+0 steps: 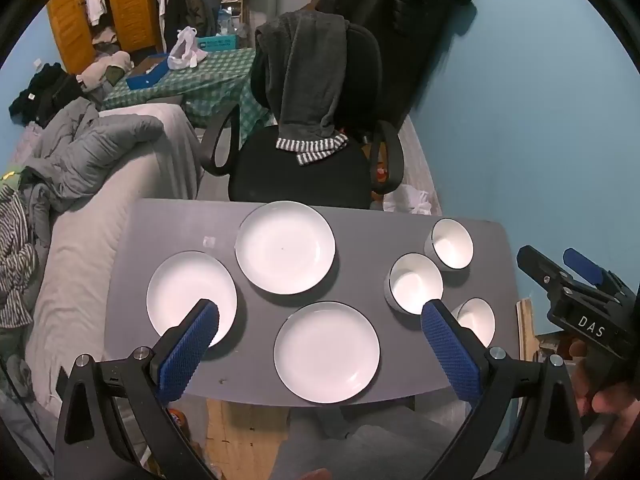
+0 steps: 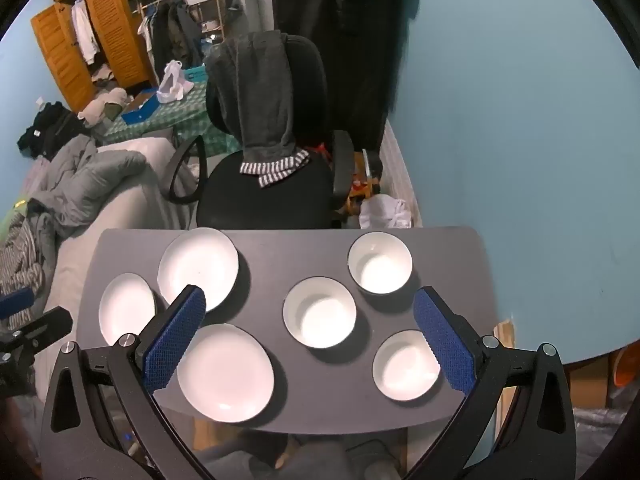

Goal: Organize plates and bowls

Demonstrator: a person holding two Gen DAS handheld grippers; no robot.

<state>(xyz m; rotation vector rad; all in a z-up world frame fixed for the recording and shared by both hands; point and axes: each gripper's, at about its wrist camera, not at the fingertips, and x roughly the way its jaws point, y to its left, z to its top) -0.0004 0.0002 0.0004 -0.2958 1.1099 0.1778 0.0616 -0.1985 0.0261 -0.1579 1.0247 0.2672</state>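
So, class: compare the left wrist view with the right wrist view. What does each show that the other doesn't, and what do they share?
Only the left wrist view: the right gripper from outside, marked DAS, and the hand holding it.

Only the right wrist view: the wardrobe nearly whole, and the left gripper at the left edge.

Both: the grey table with three plates on the left and three bowls on the right, none stacked, the office chair behind, and open, empty jaws.

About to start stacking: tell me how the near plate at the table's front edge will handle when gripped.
The near plate looks glazed and glossy, so it may slip between the pads. It appears rigid, probably ceramic, so likely breakable if dropped. Its low, shallow rim lies flat on the table, so grabbing its edge could be awkward.
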